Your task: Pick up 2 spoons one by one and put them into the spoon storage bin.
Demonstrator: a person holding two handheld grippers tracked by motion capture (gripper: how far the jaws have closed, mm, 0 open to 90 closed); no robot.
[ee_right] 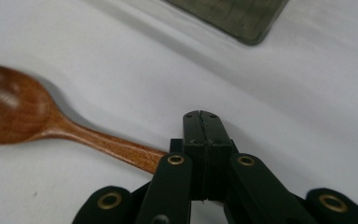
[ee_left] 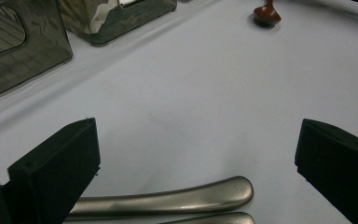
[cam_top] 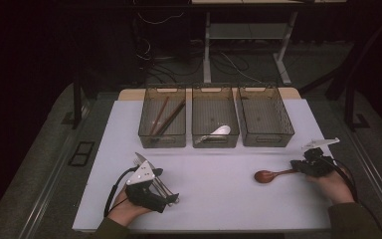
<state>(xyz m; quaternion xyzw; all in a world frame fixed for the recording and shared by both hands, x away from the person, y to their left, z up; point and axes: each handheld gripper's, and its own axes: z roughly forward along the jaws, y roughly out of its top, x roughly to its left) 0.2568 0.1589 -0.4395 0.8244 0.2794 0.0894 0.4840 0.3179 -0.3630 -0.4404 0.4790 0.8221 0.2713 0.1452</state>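
Observation:
A brown wooden spoon (cam_top: 268, 175) lies on the white table at the right, bowl to the left. My right gripper (cam_top: 297, 168) is at the end of its handle. In the right gripper view the gripper (ee_right: 203, 119) is shut, pad against pad. The spoon (ee_right: 74, 133) slants in from the left and its handle end goes under the gripper's left link, so contact is hidden. At the lower left my left gripper (cam_top: 166, 199) stands open over metal cutlery (cam_top: 142, 162). Two steel handles (ee_left: 177, 198) lie between its wide-apart jaws, untouched by the pads.
Three smoky see-through bins stand in a row at the back: the left bin (cam_top: 161, 139) holds brown chopsticks (cam_top: 166, 117), the middle bin (cam_top: 215, 141) a white spoon (cam_top: 221, 131), the right bin (cam_top: 267, 139) nothing that I can see. The table's front edge (cam_top: 204, 230) runs just ahead of both hands.

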